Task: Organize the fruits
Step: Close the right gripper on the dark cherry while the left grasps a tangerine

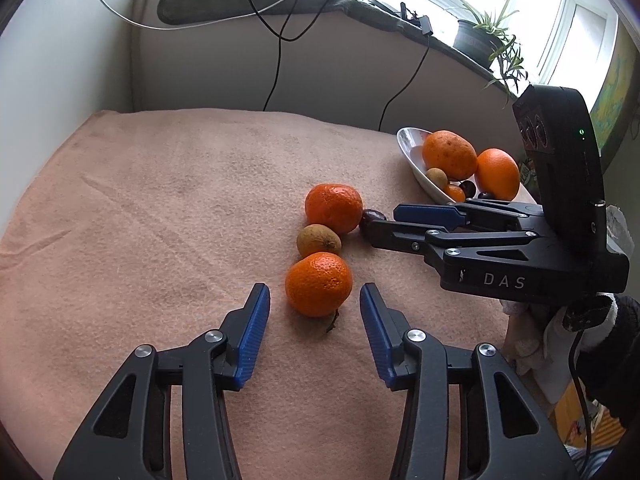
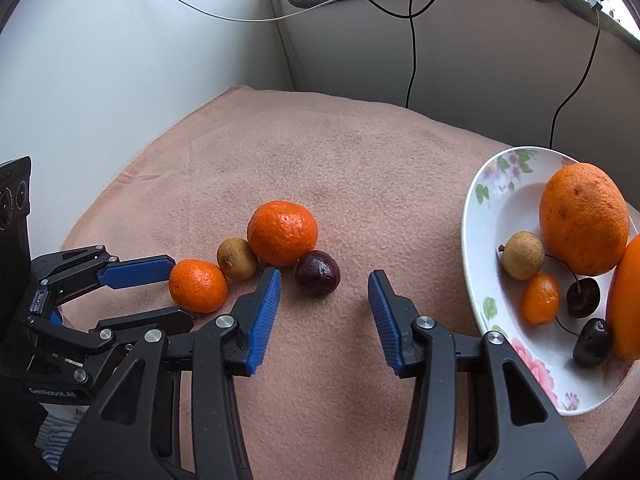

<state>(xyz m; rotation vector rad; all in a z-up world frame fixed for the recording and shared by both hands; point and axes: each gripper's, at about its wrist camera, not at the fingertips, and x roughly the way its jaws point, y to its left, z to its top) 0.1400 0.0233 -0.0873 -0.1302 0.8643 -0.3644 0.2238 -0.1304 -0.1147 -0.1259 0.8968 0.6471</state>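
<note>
Both tools gape wide: left tool (image 1: 314, 304) flanks the small mandarin (image 1: 319, 284), untouched. Right tool (image 2: 324, 294) sits just behind the dark plum (image 2: 317, 273).

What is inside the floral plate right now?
The floral plate holds two large oranges, a brown longan-like fruit, a kumquat and two dark cherries. The second orange runs off frame; anything behind it is hidden.

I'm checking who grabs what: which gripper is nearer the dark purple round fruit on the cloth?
Right. The right gripper is open just before the dark purple round fruit; the left gripper flanks the small orange mandarin.
</note>
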